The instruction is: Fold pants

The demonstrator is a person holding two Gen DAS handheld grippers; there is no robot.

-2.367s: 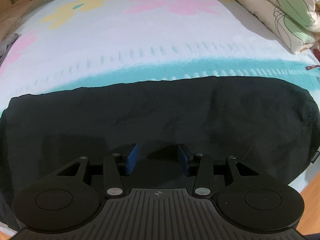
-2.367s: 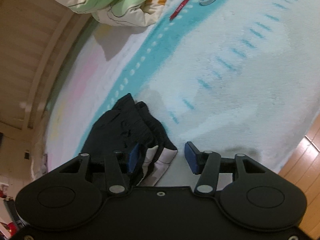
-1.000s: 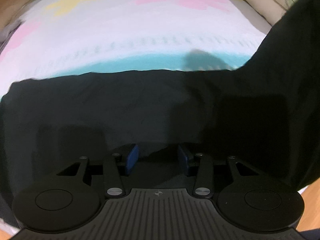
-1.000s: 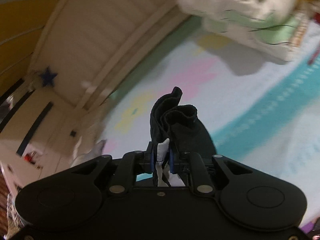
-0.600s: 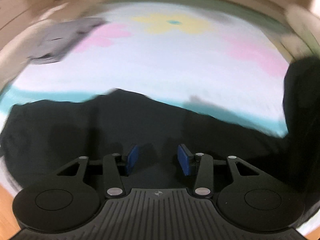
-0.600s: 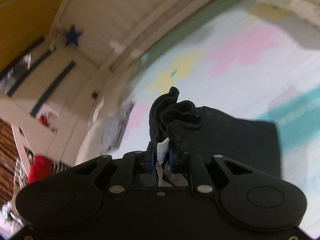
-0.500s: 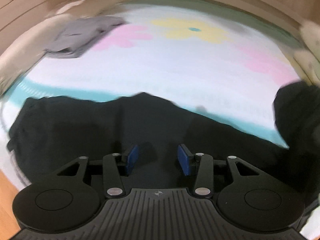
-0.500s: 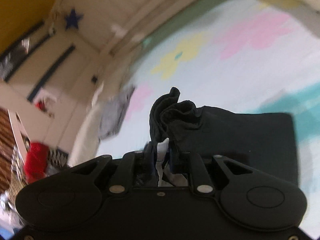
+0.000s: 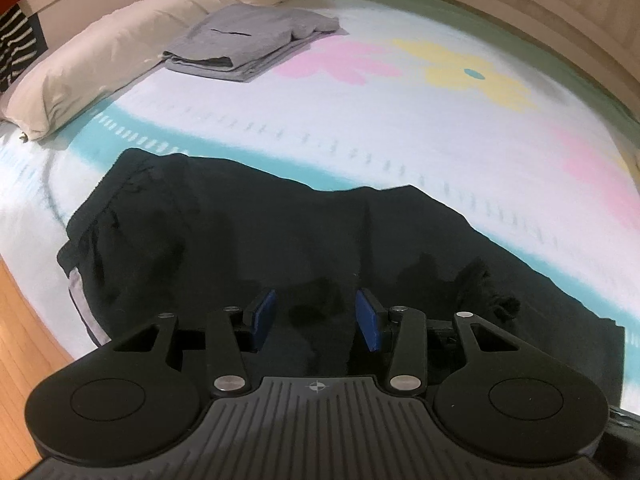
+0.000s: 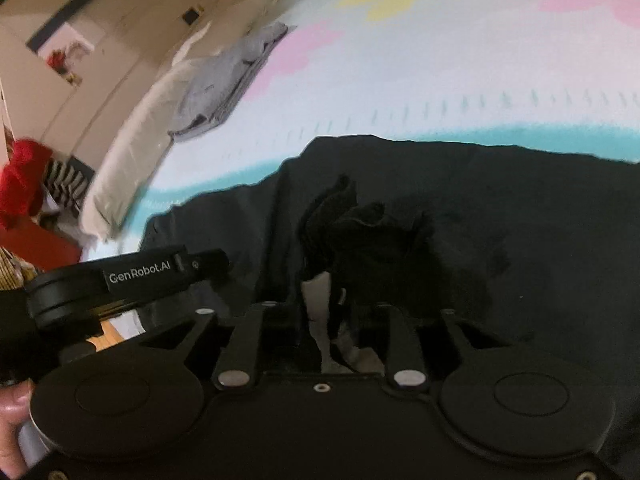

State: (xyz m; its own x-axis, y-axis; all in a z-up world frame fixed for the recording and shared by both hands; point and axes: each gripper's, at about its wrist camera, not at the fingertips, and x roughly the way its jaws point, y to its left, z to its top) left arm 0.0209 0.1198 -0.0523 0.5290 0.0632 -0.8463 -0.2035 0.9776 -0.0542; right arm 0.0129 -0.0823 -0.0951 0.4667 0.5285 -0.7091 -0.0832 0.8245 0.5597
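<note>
Left gripper (image 9: 316, 316): matte black body with a ribbed top plate carrying a small white crosshair mark. Two round black discs flank it, each with a shallow circular recess. Angular black link arms, fastened with silver screws, lead to two flat blue pads (image 9: 369, 319) on the jaws.

Right gripper (image 10: 332, 320): smooth matte black body, the same twin discs, link arms and silver screws. Seen from its camera, the left gripper's side carries white lettering "GenRobot.AI". A fingertip (image 10: 14, 404) shows at the frame's lower left edge.
</note>
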